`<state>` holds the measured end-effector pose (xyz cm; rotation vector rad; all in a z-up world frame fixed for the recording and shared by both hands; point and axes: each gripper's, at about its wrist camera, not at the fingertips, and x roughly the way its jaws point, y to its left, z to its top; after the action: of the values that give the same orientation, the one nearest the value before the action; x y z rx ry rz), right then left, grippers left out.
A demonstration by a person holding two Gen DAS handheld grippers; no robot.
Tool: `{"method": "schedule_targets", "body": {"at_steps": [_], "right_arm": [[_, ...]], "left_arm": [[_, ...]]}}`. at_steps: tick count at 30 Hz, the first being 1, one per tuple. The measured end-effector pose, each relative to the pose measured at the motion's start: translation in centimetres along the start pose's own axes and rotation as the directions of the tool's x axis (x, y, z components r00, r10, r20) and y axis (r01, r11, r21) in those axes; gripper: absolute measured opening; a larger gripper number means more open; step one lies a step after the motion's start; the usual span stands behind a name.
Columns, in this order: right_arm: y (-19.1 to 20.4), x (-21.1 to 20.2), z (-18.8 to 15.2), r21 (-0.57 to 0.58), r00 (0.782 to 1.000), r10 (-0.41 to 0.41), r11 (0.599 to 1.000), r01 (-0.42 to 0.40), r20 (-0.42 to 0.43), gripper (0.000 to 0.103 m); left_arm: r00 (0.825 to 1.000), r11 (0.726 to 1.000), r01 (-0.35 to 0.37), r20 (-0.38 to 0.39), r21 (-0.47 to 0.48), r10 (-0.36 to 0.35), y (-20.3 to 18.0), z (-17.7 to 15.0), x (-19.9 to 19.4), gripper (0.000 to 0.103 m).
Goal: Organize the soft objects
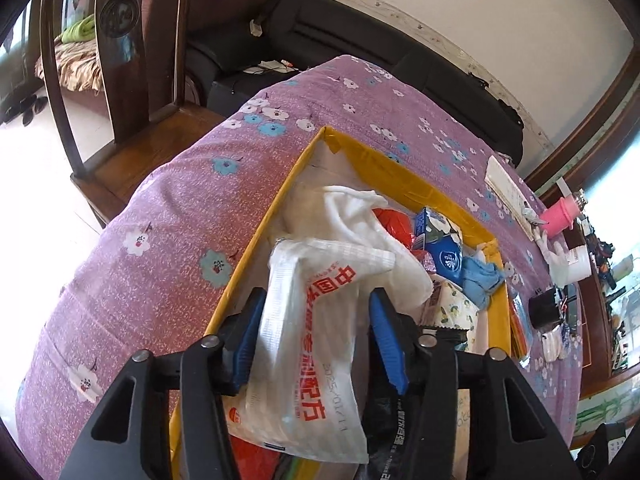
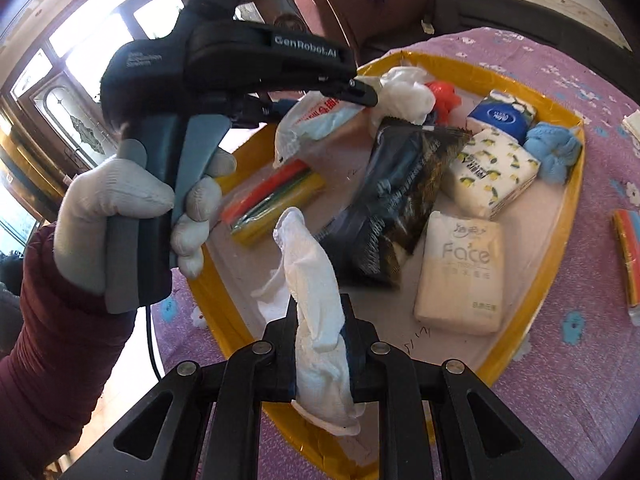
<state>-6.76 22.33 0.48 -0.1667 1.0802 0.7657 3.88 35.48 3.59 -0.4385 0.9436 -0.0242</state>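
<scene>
Wooden chair (image 1: 120, 92), black sofa (image 1: 360, 40), bright windows (image 2: 80, 48)

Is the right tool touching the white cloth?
Touching. The right wrist view shows the right tool shut on the white cloth, its pads pressed against the bunched fabric on both sides.

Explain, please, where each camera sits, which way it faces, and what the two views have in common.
Left wrist view: sits on the left gripper, looking down into the yellow tray; its blue pads flank a white plastic bag.
Right wrist view: sits on the right gripper, shut on a white cloth, facing the tray; the gloved left hand and red sleeve show.
Shared: the tray, the bag, the blue tissue pack, the purple floral cover.
</scene>
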Motion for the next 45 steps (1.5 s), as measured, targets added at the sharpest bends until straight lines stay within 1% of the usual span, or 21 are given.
{"method": "schedule_targets", "body": {"at_steps": [1,3,5,6,7,8,9,10,12,14,17,21,23,25,27,28,32,35,40,42,45], "right_arm": [[0.0,0.1,0.0,0.0,1.0,-0.005,1.0,0.005,0.001,0.018],[-0.1,0.1,0.1,-0.002,1.0,-0.025,1.0,0.025,0.015,0.019],[-0.2,0.0,0.1,0.014,0.999,-0.033,0.999,0.032,0.033,0.025],[-0.1,-0.3,0.1,0.019,0.999,-0.023,1.0,0.022,0.037,0.031],[-0.1,-0.4,0.1,0.021,0.999,-0.015,1.0,0.014,0.042,0.04],[0.0,-0.8,0.1,0.021,0.998,-0.014,1.0,0.013,0.053,0.044],[0.1,-1.2,0.0,0.02,0.997,-0.02,1.0,0.018,0.071,0.052],[0.1,-1.8,0.0,0.02,0.995,-0.036,0.999,0.034,0.088,0.062],[0.1,-2.7,-0.3,0.021,0.992,-0.05,0.999,0.048,0.114,0.068],[-0.2,-3.5,-0.6,0.029,0.99,-0.053,0.998,0.049,0.128,0.068],[-0.9,-4.6,-1.1,0.05,0.987,-0.059,0.997,0.052,0.146,0.069],[-2.3,-6.2,-2.2,0.074,0.98,-0.092,0.994,0.08,0.178,0.069],[-2.7,-7.4,-2.9,0.084,0.973,-0.116,0.991,0.101,0.2,0.07],[-3.2,-8.6,-3.9,0.096,0.964,-0.147,0.987,0.128,0.223,0.073],[-4.0,-9.7,-4.6,0.115,0.954,-0.181,0.981,0.157,0.24,0.075],[-4.4,-10.3,-5.0,0.127,0.95,-0.192,0.978,0.165,0.246,0.075],[-6.2,-13.1,-6.9,0.186,0.929,-0.242,0.963,0.195,0.281,0.077],[-7.5,-14.9,-8.4,0.229,0.907,-0.292,0.946,0.228,0.304,0.08],[-9.9,-17.3,-10.9,0.304,0.881,-0.359,0.915,0.267,0.307,0.081],[-10.9,-18.2,-11.8,0.332,0.874,-0.378,0.903,0.274,0.307,0.081],[-12.2,-19.3,-13.0,0.37,0.858,-0.413,0.882,0.293,0.305,0.081]], "left_arm": [[1.0,1.0,0.004,0.003,0.003,-0.004,-0.1,0.0,0.0,0.059],[1.0,1.0,0.019,0.003,0.007,-0.019,-0.4,0.0,0.0,0.071],[0.999,0.999,0.032,0.004,0.011,-0.032,-0.8,0.0,-0.1,0.079],[0.999,0.999,0.039,0.012,0.018,-0.039,-1.1,-0.1,-0.3,0.08],[0.999,0.999,0.045,0.018,0.024,-0.045,-1.3,-0.1,-0.6,0.08],[0.998,0.998,0.055,0.024,0.03,-0.055,-1.6,-0.2,-0.8,0.08],[0.997,0.997,0.07,0.031,0.034,-0.072,-1.9,-0.2,-1.2,0.08],[0.995,0.995,0.09,0.036,0.038,-0.091,-2.2,-0.3,-1.6,0.08],[0.992,0.992,0.121,0.037,0.043,-0.123,-2.6,-0.3,-2.1,0.08],[0.99,0.99,0.135,0.046,0.041,-0.137,-3.1,-0.5,-2.9,0.08],[0.99,0.992,0.117,0.074,0.05,-0.121,-3.7,-0.9,-4.1,0.081],[0.99,0.994,0.069,0.115,0.081,-0.078,-4.9,-2.1,-6.1,0.081],[0.987,0.994,0.034,0.152,0.107,-0.05,-5.6,-3.0,-7.1,0.081],[0.981,0.991,-0.017,0.196,0.133,-0.009,-6.8,-4.1,-8.3,0.081],[0.976,0.987,-0.03,0.217,0.156,-0.004,-7.8,-4.9,-9.1,0.081],[0.973,0.984,-0.043,0.233,0.175,0.001,-8.6,-5.5,-9.6,0.082],[0.951,0.964,-0.111,0.306,0.241,0.033,-11.8,-7.5,-11.1,0.094],[0.94,0.953,-0.13,0.341,0.274,0.031,-14.5,-8.9,-11.7,0.099],[0.926,0.933,-0.189,0.372,0.308,0.065,-17.7,-11.2,-11.9,0.099],[0.924,0.926,-0.2,0.376,0.319,0.07,-18.7,-11.9,-11.7,0.099],[0.921,0.91,-0.229,0.379,0.346,0.088,-20.4,-13.1,-11.3,0.099]]}}
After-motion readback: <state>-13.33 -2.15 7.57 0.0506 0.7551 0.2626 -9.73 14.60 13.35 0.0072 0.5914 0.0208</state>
